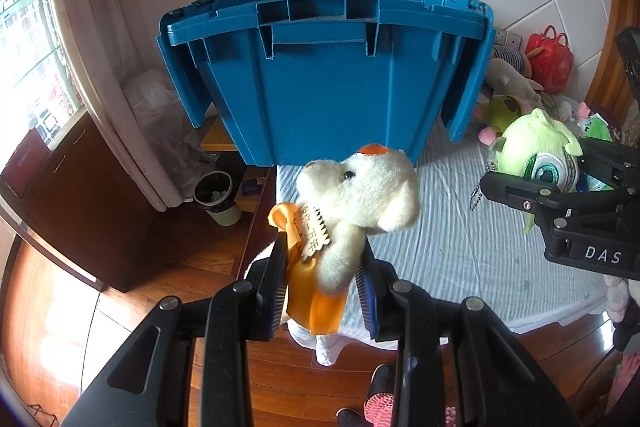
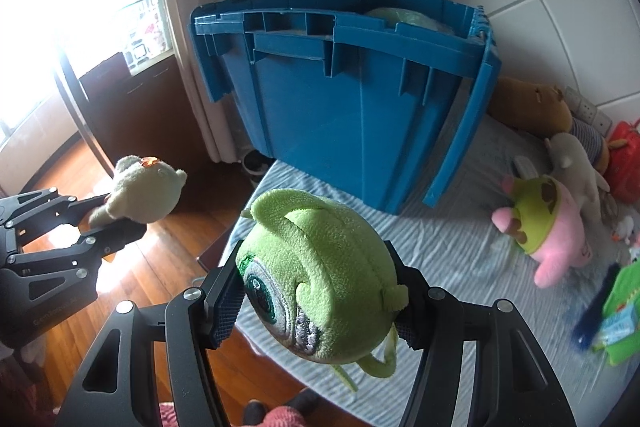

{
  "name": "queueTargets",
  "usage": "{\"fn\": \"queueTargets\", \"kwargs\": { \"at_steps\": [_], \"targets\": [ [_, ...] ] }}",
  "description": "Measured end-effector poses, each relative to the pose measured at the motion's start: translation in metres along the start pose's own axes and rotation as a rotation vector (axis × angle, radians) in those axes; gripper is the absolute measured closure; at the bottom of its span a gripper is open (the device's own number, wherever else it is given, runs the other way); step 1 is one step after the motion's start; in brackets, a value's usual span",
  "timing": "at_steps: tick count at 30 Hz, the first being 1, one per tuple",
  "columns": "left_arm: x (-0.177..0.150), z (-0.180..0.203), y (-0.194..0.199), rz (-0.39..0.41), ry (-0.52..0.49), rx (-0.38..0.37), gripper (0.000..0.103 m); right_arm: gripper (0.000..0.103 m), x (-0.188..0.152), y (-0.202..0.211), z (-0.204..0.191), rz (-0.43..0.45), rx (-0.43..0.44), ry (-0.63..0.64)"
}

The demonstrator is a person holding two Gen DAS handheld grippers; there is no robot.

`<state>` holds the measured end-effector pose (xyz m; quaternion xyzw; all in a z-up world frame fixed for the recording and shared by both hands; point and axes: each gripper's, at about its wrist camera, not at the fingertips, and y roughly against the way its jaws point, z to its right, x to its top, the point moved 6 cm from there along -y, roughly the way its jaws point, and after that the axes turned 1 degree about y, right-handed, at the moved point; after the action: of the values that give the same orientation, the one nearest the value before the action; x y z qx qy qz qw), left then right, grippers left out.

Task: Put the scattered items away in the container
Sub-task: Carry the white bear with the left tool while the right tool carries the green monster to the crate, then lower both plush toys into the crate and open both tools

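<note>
A tall blue plastic crate [image 1: 320,83] stands on the bed's far left corner; it also shows in the right wrist view [image 2: 344,115], with something pale green inside near its rim. My left gripper [image 1: 324,275] is shut on a cream plush bear [image 1: 360,195] with an orange ribbon, held in the air in front of the crate. It also shows in the right wrist view [image 2: 140,191]. My right gripper [image 2: 316,303] is shut on a green one-eyed plush ball [image 2: 316,275], held above the bed's near edge; it also shows in the left wrist view [image 1: 536,151].
The bed has a striped blue sheet [image 2: 460,247]. Several plush toys lie at the right: a pink and green one [image 2: 548,227], a grey one [image 2: 576,163], a brown bear [image 2: 532,107]. A red bag [image 1: 550,61] is by the wall. A bin [image 1: 218,197] and dark cabinet [image 1: 72,195] stand left on the wooden floor.
</note>
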<state>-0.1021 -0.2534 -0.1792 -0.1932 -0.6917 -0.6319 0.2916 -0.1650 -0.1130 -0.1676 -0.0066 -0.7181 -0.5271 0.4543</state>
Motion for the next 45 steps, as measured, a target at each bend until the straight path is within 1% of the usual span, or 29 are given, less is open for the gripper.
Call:
{"fn": "queueTargets", "kwargs": {
  "at_steps": [3,6,10,13,19,22,25,31,35,38,39,41,43,45],
  "targets": [
    [0.010,-0.001,-0.007,0.000,0.008,0.008,0.073,0.041,0.008,-0.008,0.004,0.000,0.016,0.013],
    [0.024,-0.002,-0.008,0.021,0.018,0.021,0.073,0.041,0.018,-0.012,0.009,0.015,0.030,0.025],
    [0.049,-0.001,-0.002,0.070,0.012,0.037,0.073,0.041,0.034,-0.007,0.016,0.054,0.052,0.046],
    [0.071,0.000,0.006,0.109,0.008,0.028,0.073,0.041,0.052,0.005,0.022,0.099,0.066,0.068],
    [0.124,0.003,0.016,0.173,-0.001,0.005,0.073,0.041,0.096,0.026,0.031,0.174,0.064,0.097],
    [0.152,0.005,0.016,0.202,-0.017,-0.012,0.073,0.041,0.118,0.031,0.034,0.209,0.049,0.107],
    [0.182,0.006,0.010,0.229,-0.044,-0.027,0.073,0.041,0.139,0.029,0.040,0.228,0.048,0.085],
    [0.243,0.009,-0.017,0.255,-0.091,-0.073,0.073,0.041,0.186,0.015,0.058,0.255,-0.016,0.045],
    [0.278,0.005,-0.049,0.238,-0.118,-0.106,0.073,0.041,0.220,-0.006,0.077,0.252,-0.066,0.012],
    [0.301,0.006,-0.076,0.209,-0.138,-0.128,0.073,0.041,0.241,-0.030,0.092,0.223,-0.099,-0.015],
    [0.308,0.008,-0.085,0.191,-0.144,-0.139,0.073,0.041,0.248,-0.040,0.098,0.199,-0.113,-0.018],
    [0.324,0.014,-0.108,0.126,-0.165,-0.170,0.073,0.041,0.259,-0.057,0.107,0.155,-0.133,-0.020],
    [0.337,0.021,-0.134,0.041,-0.189,-0.214,0.073,0.041,0.267,-0.075,0.117,0.096,-0.150,-0.007],
    [0.346,0.026,-0.157,-0.022,-0.219,-0.230,0.073,0.041,0.276,-0.093,0.127,0.037,-0.167,0.008]
  ]
}}
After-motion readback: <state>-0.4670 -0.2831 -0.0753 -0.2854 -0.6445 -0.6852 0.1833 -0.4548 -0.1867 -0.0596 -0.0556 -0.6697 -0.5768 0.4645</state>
